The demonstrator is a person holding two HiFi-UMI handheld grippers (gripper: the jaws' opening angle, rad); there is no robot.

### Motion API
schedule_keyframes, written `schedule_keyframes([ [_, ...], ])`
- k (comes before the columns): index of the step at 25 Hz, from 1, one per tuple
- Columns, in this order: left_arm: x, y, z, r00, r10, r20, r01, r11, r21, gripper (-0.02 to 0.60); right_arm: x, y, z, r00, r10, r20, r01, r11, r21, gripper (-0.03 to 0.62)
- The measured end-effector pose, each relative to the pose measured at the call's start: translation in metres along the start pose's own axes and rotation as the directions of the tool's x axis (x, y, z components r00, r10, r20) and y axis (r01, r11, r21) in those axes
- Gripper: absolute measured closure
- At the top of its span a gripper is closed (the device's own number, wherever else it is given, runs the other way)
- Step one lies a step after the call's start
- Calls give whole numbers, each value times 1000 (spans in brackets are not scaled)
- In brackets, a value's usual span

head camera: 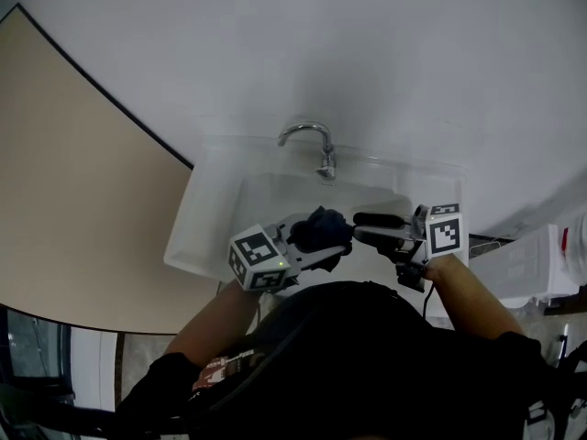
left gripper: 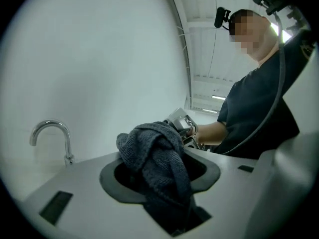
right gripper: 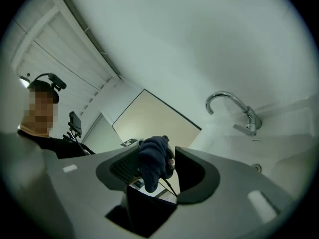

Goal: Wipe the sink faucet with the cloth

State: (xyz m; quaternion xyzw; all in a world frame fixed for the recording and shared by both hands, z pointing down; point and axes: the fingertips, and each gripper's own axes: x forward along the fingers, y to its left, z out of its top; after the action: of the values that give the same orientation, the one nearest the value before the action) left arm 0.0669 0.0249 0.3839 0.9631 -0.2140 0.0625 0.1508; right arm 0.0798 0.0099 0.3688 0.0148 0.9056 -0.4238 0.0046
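Grips the dark blue cloth (left gripper: 159,158) in the left gripper (head camera: 312,244), fingers (left gripper: 207,173) part way closed and pressing on it, with a soft lump of cloth sticking up past the tips. Holds the right gripper (head camera: 369,229) wide, fingers (right gripper: 197,176) pressing on nothing. Along those open fingers, the same cloth again, close to one pad and clear of the other. Points the two grippers at each other, tip near tip, over the front of the white sink (head camera: 213,211). At the back of the sink, a shiny bent faucet (head camera: 312,127), well apart from the cloth, up against the white wall (head camera: 367,44). Behind each gripper, a bare forearm (head camera: 468,291). Low in the head view, a dark top (head camera: 348,356). To the left of the sink, a tan panel (head camera: 83,172).
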Motion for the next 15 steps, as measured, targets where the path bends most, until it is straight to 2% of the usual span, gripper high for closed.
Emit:
schedule_keyframes([
  [2, 1, 7, 0, 1000, 23, -15, -23, 1000, 14, 382, 13, -3, -1, 1000, 4, -4, -4, 1000, 5, 384],
  [5, -14, 43, 4, 991, 121, -57, -116, 989, 94, 382, 12, -19, -1, 998, -43, 37, 42, 998, 40, 384],
  [7, -28, 81, 17, 978, 194, -80, -177, 967, 182, 382, 5, -31, -6, 994, -98, 49, 96, 994, 51, 384],
  [10, -36, 150, 54, 950, 290, -118, -236, 911, 337, 382, -4, -48, -20, 978, -193, 75, 185, 977, 103, 384],
  [12, -24, 198, 80, 926, 332, -179, -222, 864, 452, 382, -7, -59, -27, 963, -255, 89, 241, 960, 140, 384],
  [13, -12, 219, 86, 910, 342, -233, -185, 840, 511, 382, -7, -63, -32, 954, -285, 97, 268, 951, 153, 384],
  [15, 19, 248, 85, 869, 336, -362, -56, 795, 604, 382, -8, -67, -46, 929, -347, 131, 322, 930, 177, 384],
])
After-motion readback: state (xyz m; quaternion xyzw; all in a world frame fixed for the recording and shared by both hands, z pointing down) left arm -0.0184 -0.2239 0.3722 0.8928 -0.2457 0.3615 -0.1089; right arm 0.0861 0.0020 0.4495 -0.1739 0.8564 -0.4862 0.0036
